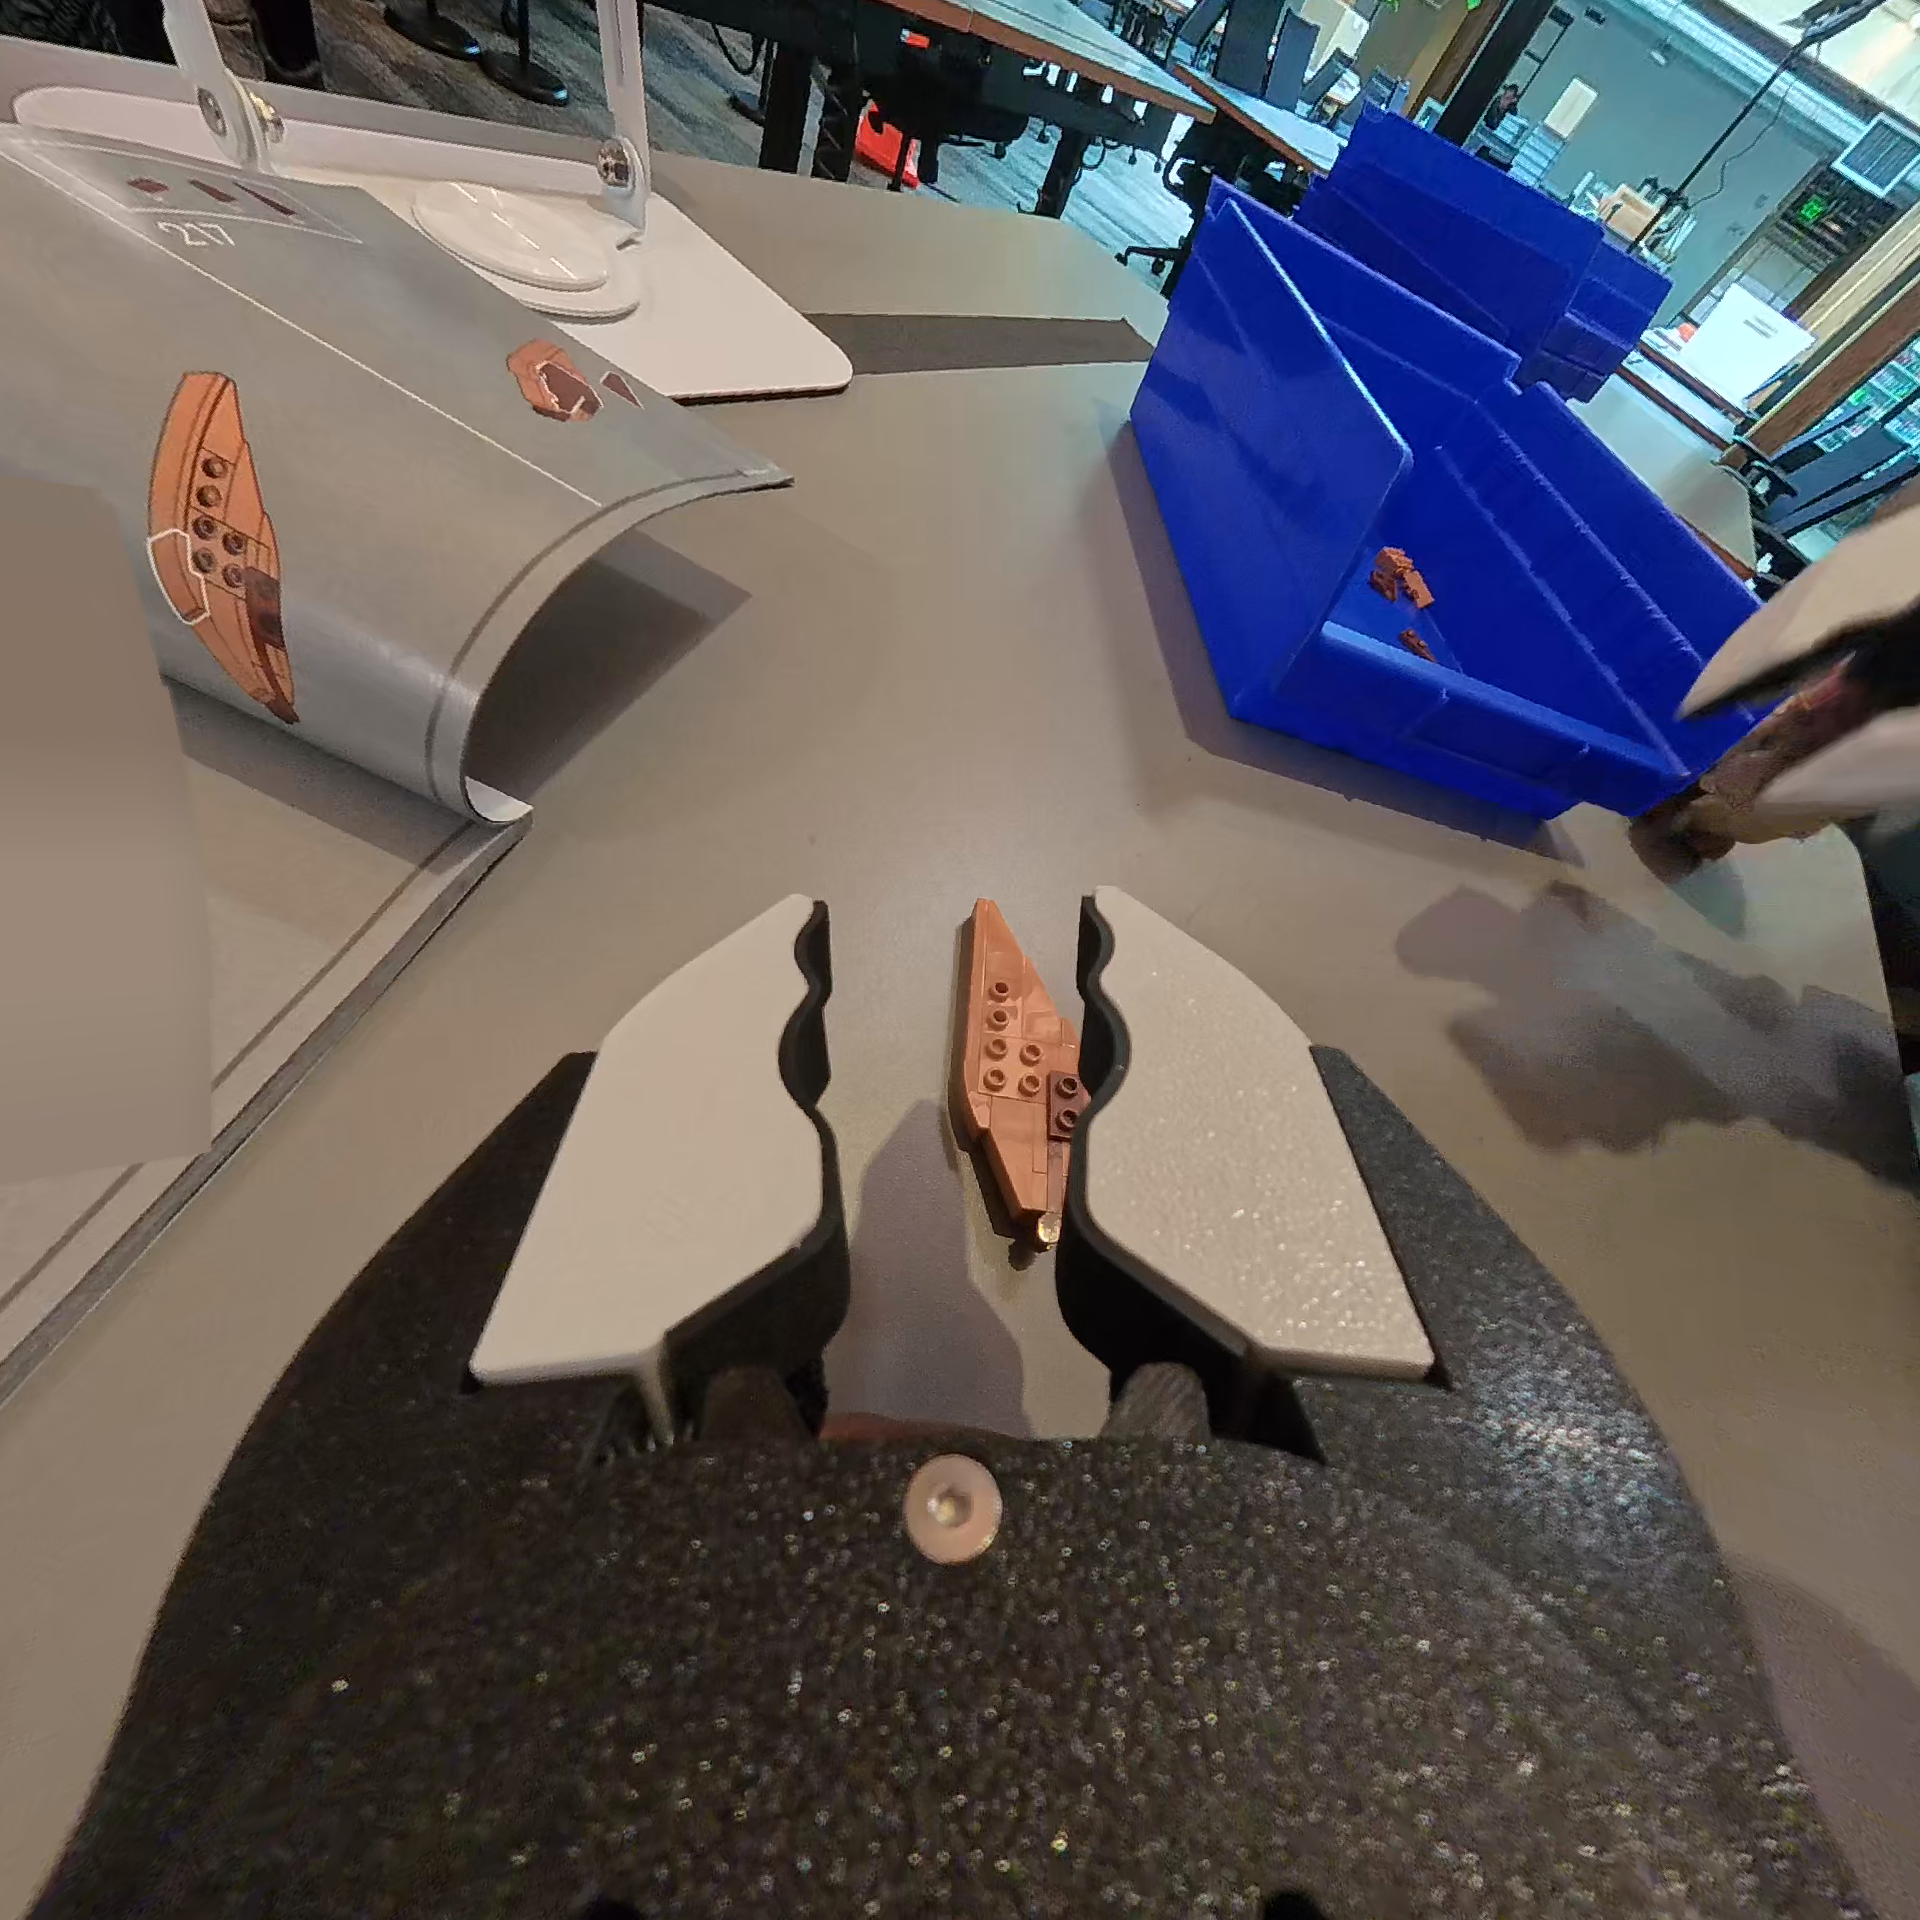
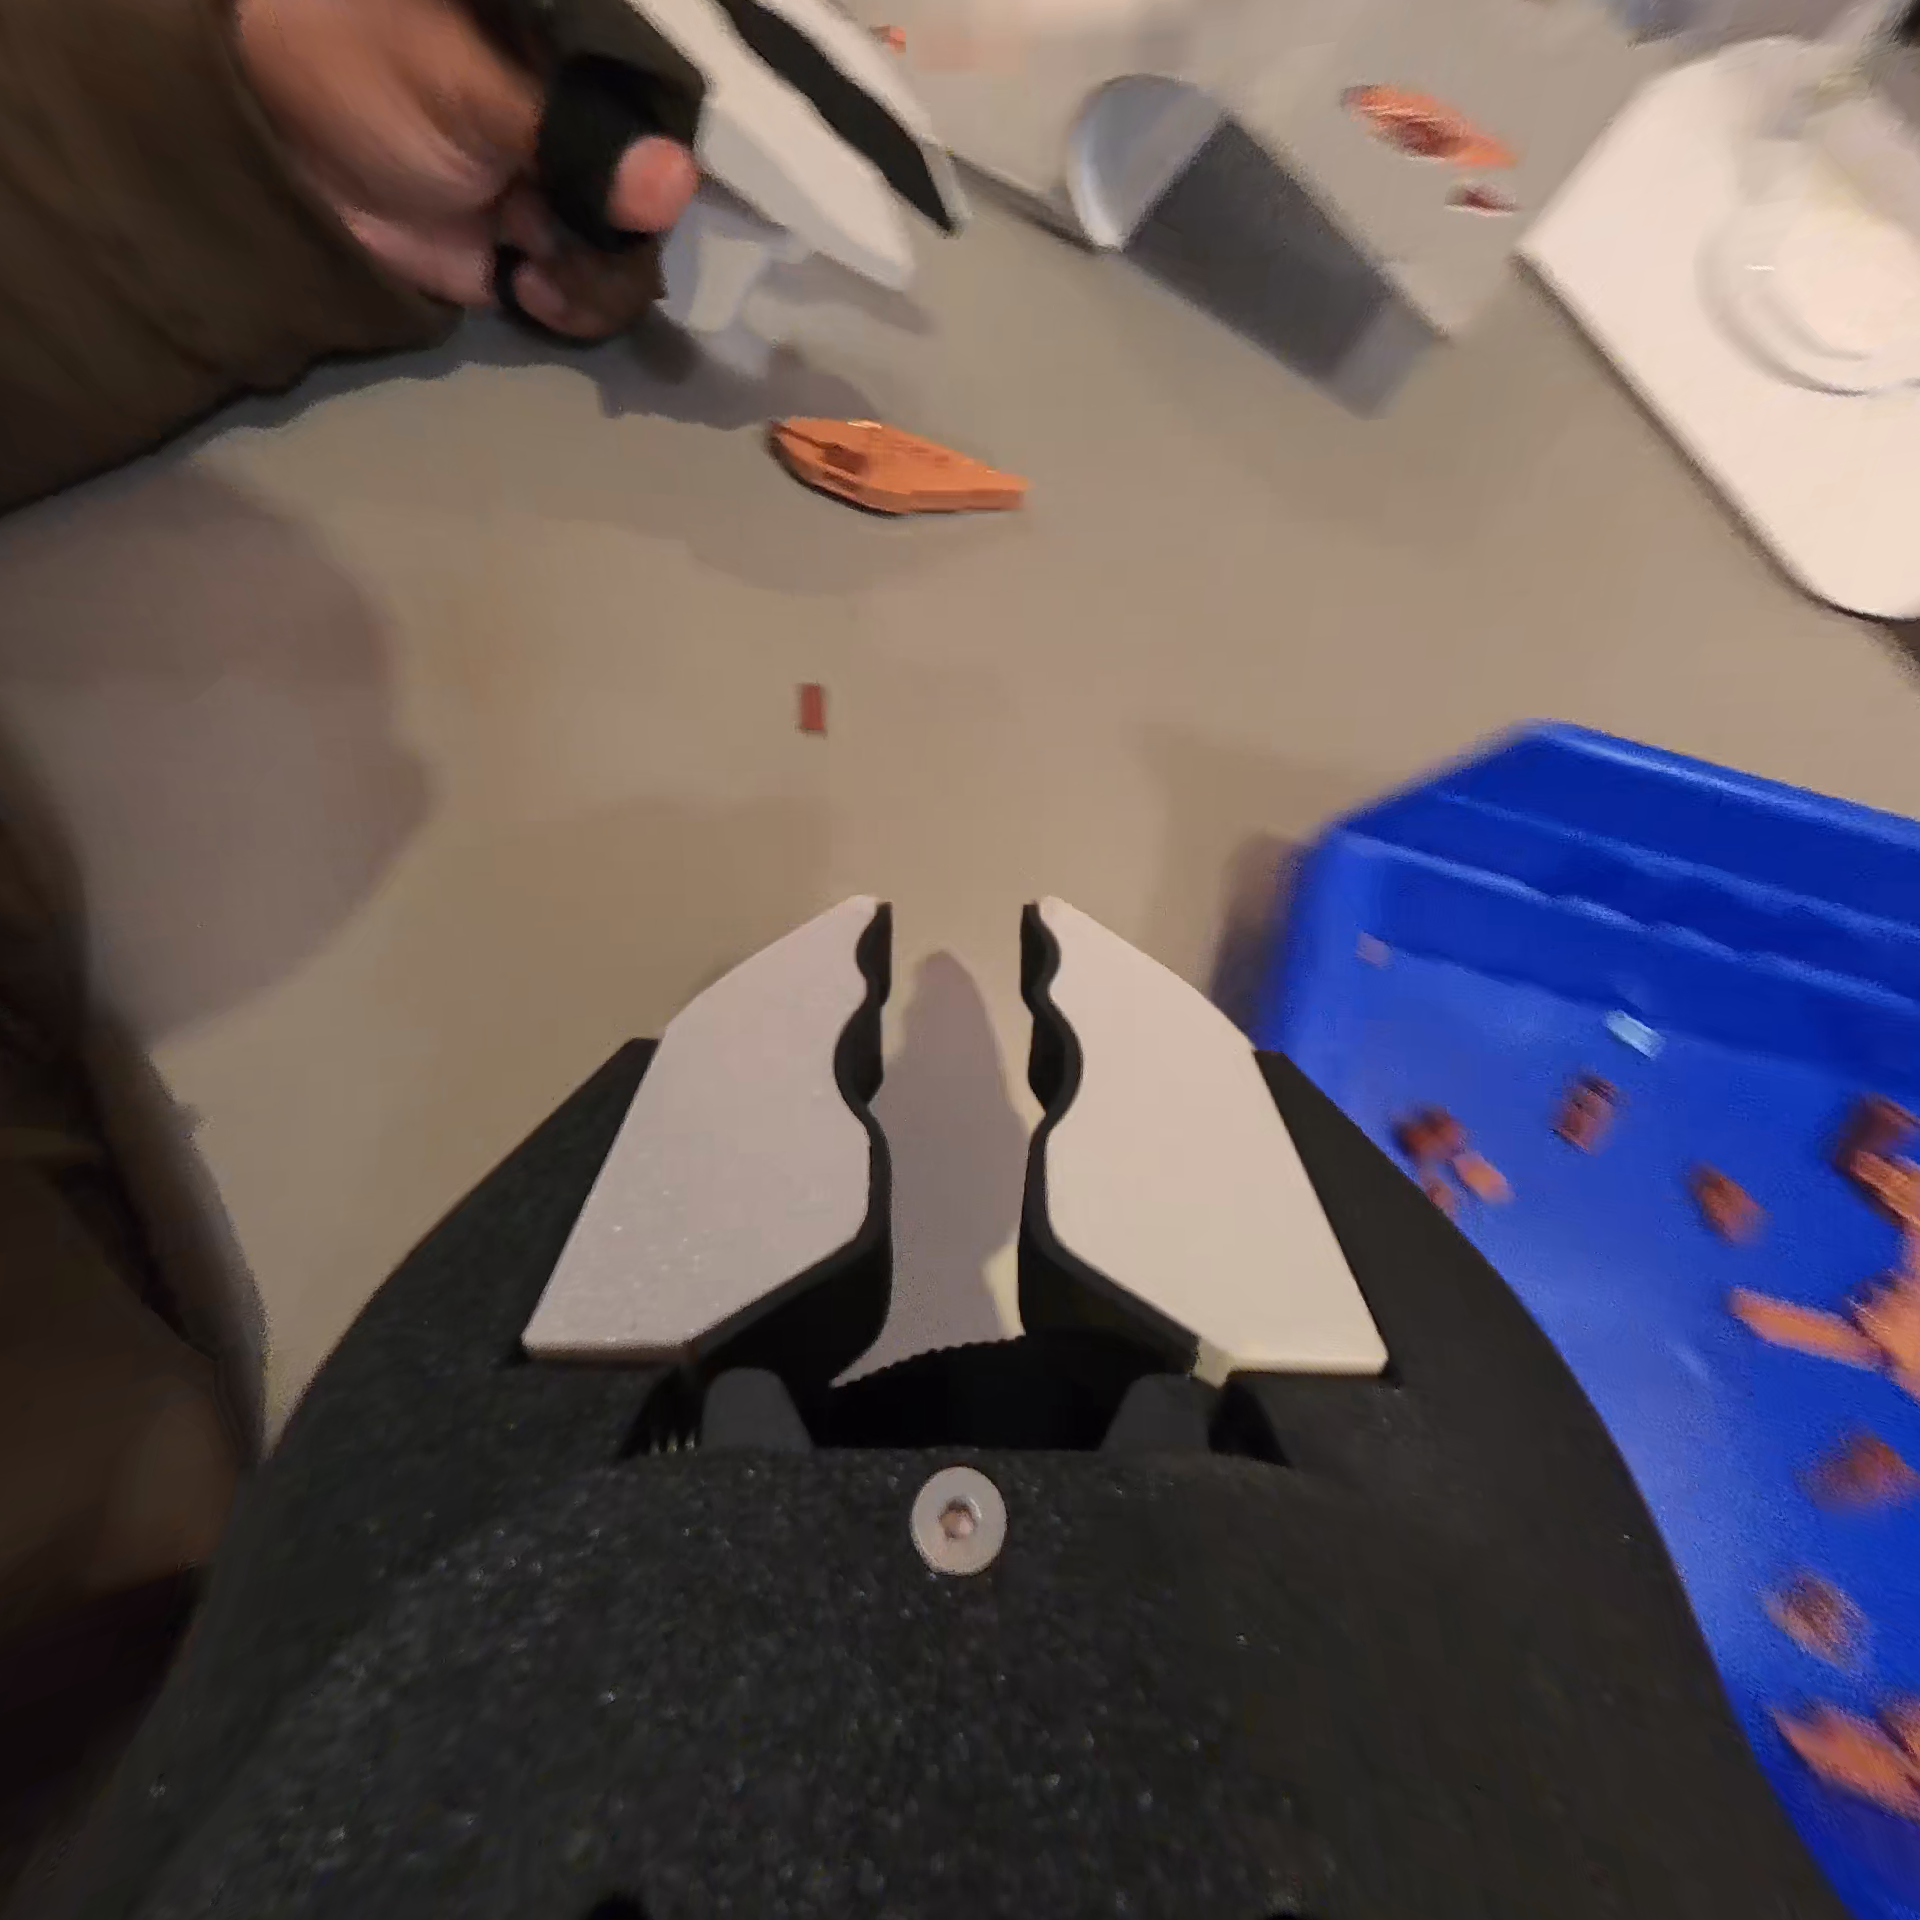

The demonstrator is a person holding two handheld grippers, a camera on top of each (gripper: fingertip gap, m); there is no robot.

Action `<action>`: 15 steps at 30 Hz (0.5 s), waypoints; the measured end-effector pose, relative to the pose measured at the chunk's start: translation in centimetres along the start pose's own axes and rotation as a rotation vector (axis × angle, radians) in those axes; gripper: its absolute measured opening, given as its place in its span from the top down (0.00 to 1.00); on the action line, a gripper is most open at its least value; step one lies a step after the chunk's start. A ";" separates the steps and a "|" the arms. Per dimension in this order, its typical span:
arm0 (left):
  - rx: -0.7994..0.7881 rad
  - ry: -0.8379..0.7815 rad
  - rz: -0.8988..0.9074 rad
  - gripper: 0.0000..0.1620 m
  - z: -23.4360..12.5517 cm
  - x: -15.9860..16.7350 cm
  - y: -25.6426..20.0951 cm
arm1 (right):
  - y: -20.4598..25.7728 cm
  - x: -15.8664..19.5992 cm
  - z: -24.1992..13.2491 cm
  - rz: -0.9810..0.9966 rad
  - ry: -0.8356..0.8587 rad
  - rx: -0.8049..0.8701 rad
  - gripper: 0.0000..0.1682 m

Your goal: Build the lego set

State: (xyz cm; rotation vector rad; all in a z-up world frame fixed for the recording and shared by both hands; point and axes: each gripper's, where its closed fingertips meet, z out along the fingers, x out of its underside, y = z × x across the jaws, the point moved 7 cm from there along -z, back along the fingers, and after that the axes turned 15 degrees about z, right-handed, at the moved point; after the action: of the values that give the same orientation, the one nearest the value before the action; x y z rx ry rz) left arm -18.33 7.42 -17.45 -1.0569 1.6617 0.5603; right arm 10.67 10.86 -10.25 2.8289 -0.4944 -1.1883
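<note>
Though light and stiff, liable to shed its small plates if pinched across the studs: tan lego hull point(image 1: 1010, 1060) flat on the desk point(image 1: 935, 644), between the released left tongs point(image 1: 954, 935). Best gripped along the long sides. Right tongs point(image 2: 956, 914) parted, empty, beside the blue bin point(image 2: 1558, 935).

Tan-brown lego model point(image 1: 1013, 1049), blue bin point(image 1: 1288, 468), grey table point(image 1: 935, 675), grey-and-black tongs point(image 1: 954, 925).

The flat grey bench point(image 1: 935, 644) carries a pointed tan brick assembly point(image 1: 1013, 1060), an open grey instruction booklet point(image 1: 343, 436), a white lamp base point(image 1: 717, 312), a blue plastic bin point(image 1: 1278, 468) and one small reddish-brown brick point(image 2: 811, 710).
</note>
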 end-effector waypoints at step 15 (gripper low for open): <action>-0.014 0.003 -0.017 0.72 0.1 0.0 0.3 | -18.8 0.0 0.5 -0.421 0.430 0.129 0.86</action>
State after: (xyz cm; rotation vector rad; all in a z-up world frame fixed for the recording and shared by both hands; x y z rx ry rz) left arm -18.58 7.61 -17.55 -1.0814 1.6525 0.5603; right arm 15.55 28.75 -13.43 3.2698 0.0547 -0.5500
